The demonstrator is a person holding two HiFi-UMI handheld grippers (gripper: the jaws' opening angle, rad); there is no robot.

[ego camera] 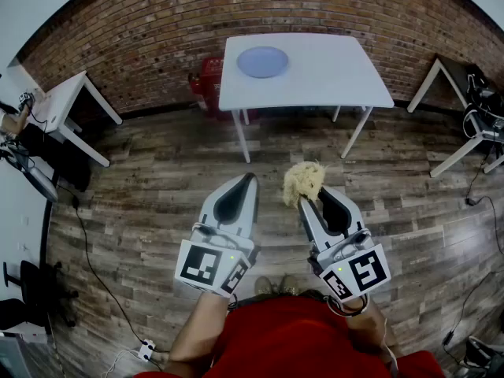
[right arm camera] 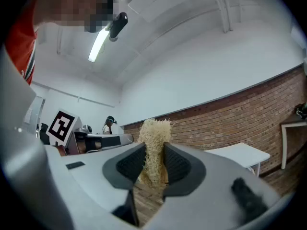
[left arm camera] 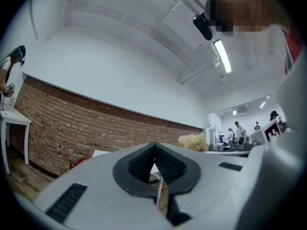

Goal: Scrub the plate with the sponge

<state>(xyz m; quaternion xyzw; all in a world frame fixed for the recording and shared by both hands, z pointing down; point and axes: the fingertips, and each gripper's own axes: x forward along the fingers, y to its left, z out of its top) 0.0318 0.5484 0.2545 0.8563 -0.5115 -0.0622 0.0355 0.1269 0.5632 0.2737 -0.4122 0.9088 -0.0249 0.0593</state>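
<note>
A pale blue plate (ego camera: 263, 61) lies on the white table (ego camera: 331, 77) by the brick wall, far ahead of both grippers. My right gripper (ego camera: 309, 200) is shut on a shaggy tan sponge (ego camera: 303, 183), which sticks up between its jaws in the right gripper view as the sponge (right arm camera: 154, 150) pinched by the right gripper (right arm camera: 154, 163). My left gripper (ego camera: 246, 181) is shut with nothing in it; in the left gripper view the left gripper (left arm camera: 154, 163) shows its pads meeting. Both are held over the wooden floor, well short of the table.
A red crate (ego camera: 206, 81) sits under the table's left end. Another white table (ego camera: 59, 105) stands at the left, a further one (ego camera: 465, 109) at the right with cables. A power strip and cord (ego camera: 144, 350) lie on the floor at lower left. People stand in the background.
</note>
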